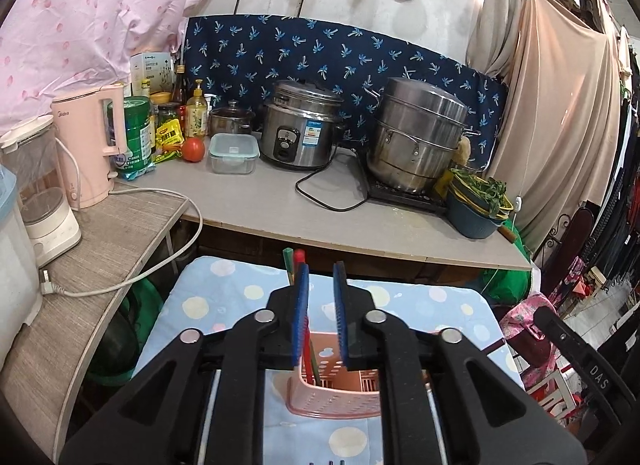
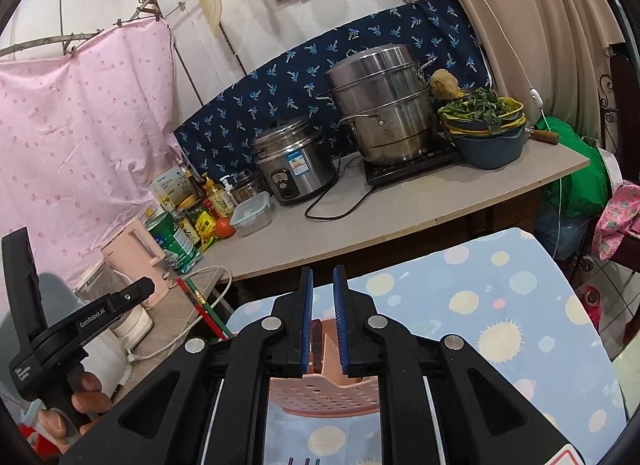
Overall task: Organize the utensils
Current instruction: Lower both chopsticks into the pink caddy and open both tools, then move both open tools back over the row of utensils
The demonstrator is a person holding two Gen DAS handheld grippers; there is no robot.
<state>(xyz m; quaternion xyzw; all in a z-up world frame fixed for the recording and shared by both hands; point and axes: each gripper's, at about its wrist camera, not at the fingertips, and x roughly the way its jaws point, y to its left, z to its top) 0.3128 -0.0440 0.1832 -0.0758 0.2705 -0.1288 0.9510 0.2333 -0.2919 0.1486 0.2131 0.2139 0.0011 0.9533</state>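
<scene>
A pink perforated utensil holder (image 1: 336,393) stands on the blue dotted cloth (image 1: 224,305), right under both grippers; it also shows in the right wrist view (image 2: 324,393). A red chopstick (image 1: 298,261) and a green chopstick (image 1: 289,265) stand in it, leaning against the left pad of my left gripper (image 1: 322,269); they also show at the left of the right wrist view (image 2: 204,311). The left gripper's jaws stand a little apart with nothing between them. My right gripper (image 2: 323,273) hovers over the holder, jaws a little apart and empty. A dark handle (image 2: 316,339) shows between its pads, down in the holder.
Behind the cloth-covered stand runs a grey counter (image 1: 280,205) with a rice cooker (image 1: 300,125), a steel steamer pot (image 1: 416,133), a lidded box (image 1: 233,153), a tomato (image 1: 193,149), bottles and a pink kettle (image 1: 90,145). A blue bowl of greens (image 1: 478,205) sits at its right end. A white cord (image 1: 132,277) trails at left.
</scene>
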